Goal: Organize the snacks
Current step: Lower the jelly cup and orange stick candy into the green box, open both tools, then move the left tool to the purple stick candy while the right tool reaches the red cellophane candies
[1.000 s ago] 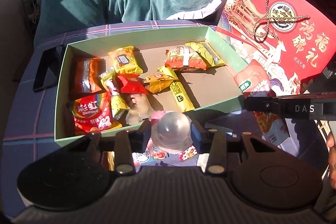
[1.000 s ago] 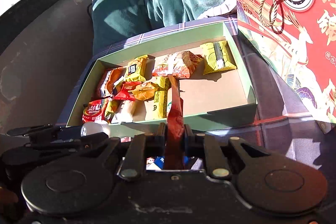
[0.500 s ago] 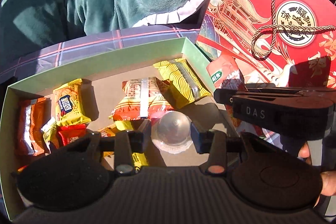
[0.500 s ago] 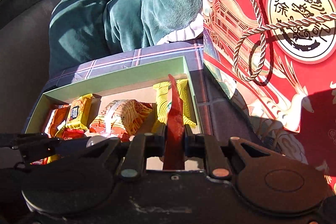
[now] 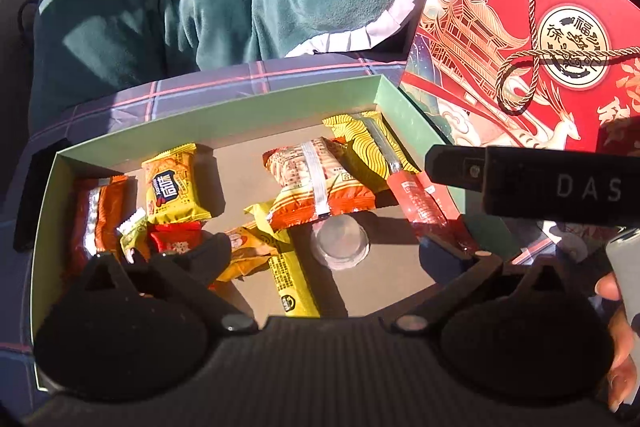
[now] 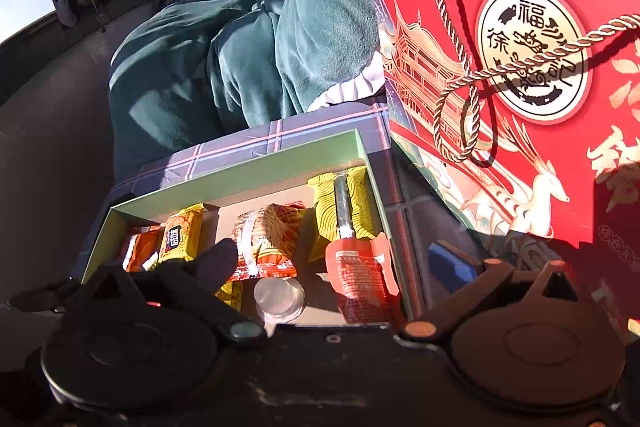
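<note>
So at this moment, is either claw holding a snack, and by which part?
Nothing is held. Both claws have just opened: the clear jelly cup sits free on the box floor below the left claw, and the red sachet lies loose under the right claw.

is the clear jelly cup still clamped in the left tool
No, the clear jelly cup sits loose on the floor of the green box, and the left tool has just opened wide around it.

The left gripper's body (image 5: pixel 312 367) hides the green box's (image 5: pixel 256 103) near wall, and the red gift bag (image 6: pixel 520 67) runs past the picture's right edge.
</note>
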{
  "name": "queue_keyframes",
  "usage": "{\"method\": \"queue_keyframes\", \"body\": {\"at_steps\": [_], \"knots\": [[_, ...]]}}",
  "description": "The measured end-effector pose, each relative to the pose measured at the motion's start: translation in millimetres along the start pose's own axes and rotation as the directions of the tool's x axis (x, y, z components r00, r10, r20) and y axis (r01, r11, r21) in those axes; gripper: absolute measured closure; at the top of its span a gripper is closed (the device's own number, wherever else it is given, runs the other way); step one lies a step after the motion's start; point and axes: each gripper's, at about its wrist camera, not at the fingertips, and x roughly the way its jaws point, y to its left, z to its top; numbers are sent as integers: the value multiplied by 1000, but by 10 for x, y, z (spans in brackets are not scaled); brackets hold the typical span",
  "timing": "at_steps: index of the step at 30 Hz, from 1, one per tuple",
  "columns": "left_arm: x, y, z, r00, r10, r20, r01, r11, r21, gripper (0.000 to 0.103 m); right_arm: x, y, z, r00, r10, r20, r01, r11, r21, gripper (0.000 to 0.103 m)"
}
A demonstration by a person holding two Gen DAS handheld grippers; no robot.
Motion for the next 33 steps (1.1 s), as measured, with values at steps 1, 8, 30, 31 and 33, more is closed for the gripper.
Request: {"method": "queue_keyframes", "body": {"at_steps": [1,8,30,31,33], "knots": [[-51,-2,-26,1000,-1,5,1,1000,-1,1,-48,6,-20,1000,-1,0,1,1000,-2,0],[-355,-29,-295,1000,-7,-2,7,1000,5,0,-400,-39,-246,1000,-4,-18,4,1000,1,0],[-527,103,-1347,990,23,-141,-28,999,-30,0,-1057,-495,-1444,971,-23,-240,56,990,132,1],[-518,131,-1350,989,22,-144,-30,998,-48,0,-1095,-510,-1486,969,-32,-246,66,989,130,1],[-484,162,-1348,988,26,-152,-38,996,-79,0,-1143,-509,-1550,966,-47,-256,78,990,115,11]]}}
